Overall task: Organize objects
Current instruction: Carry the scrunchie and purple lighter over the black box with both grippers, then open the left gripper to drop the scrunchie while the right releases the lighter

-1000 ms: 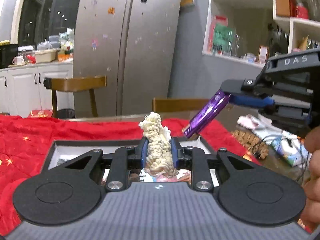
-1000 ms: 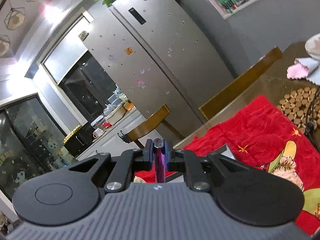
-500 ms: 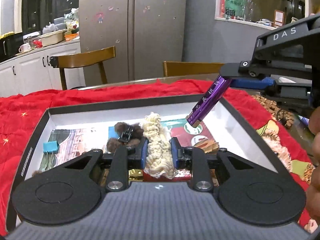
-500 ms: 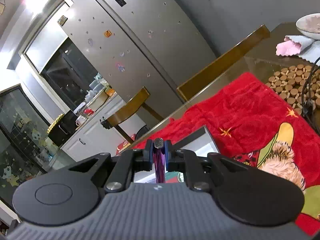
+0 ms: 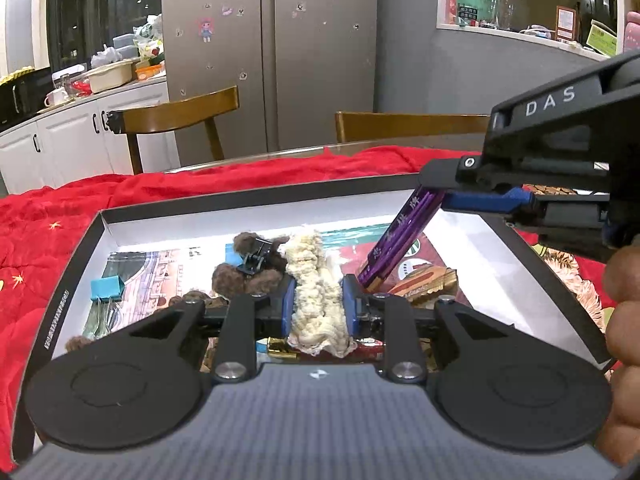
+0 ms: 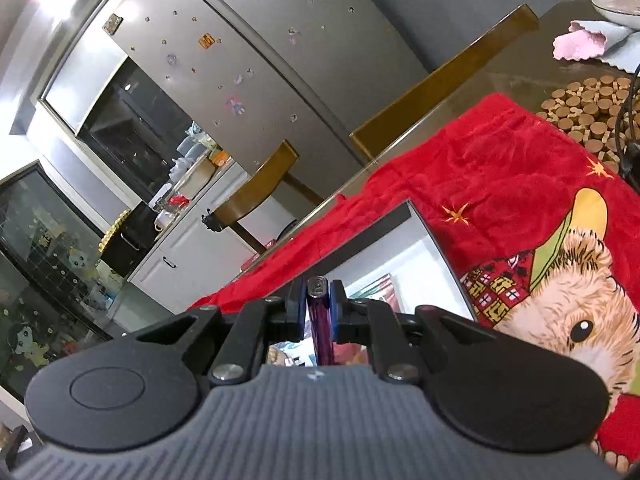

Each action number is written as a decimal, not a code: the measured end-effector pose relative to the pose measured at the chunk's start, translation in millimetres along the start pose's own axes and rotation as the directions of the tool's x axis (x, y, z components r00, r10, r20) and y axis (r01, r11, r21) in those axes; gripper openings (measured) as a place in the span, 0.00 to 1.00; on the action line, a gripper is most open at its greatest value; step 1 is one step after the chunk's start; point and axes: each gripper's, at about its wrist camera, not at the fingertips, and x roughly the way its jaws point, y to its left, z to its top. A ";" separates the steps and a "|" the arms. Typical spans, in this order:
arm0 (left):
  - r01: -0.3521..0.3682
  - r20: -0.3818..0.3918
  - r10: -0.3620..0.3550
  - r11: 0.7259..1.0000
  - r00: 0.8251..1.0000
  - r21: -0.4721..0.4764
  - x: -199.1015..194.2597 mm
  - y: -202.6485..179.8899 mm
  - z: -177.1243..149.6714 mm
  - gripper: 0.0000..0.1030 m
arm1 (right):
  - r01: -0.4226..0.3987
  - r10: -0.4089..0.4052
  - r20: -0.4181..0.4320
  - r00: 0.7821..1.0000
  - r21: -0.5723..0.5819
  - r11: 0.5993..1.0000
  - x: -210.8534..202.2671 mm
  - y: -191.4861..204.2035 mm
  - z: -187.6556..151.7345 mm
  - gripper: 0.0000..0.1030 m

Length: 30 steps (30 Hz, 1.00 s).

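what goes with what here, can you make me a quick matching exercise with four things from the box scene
Things:
1. cream fuzzy scrunchie
2. purple bar
3. blue binder clip
4. brown fuzzy scrunchie

States:
A. lying in the box, near its left wall
B. clamped in the right claw
C. clamped in the left claw
D. lying in the box with a black clip on it

Pairs: 1-C, 2-B, 3-A, 4-D

My left gripper [image 5: 318, 300] hides box [image 5: 240, 204] near wall and items under it. Cream scrunchie [image 5: 310, 280] foot lost behind gripper body. Purple bar [image 5: 394, 242] top end buried in right gripper [image 5: 438, 196]; print too small to read. Hand [image 5: 624, 344] cut by right edge. From right wrist, I see only box corner.
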 end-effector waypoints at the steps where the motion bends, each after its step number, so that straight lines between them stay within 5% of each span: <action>1: -0.002 0.001 0.002 1.000 1.000 0.000 -0.5 -0.2 0.2 0.28 | 0.003 -0.003 0.001 1.000 -0.003 1.000 0.0 -0.3 -0.5 0.14; 27: -0.047 0.040 0.046 0.998 0.998 0.034 -1.6 -6.8 -6.4 0.30 | 0.073 -0.075 -0.018 0.997 -0.060 0.995 7.2 -3.1 -9.2 0.22; 30: -0.051 0.041 0.050 0.998 0.998 0.044 -1.4 -5.2 -7.8 0.36 | 0.081 -0.083 -0.021 0.996 -0.056 0.995 9.1 -4.5 -10.0 0.25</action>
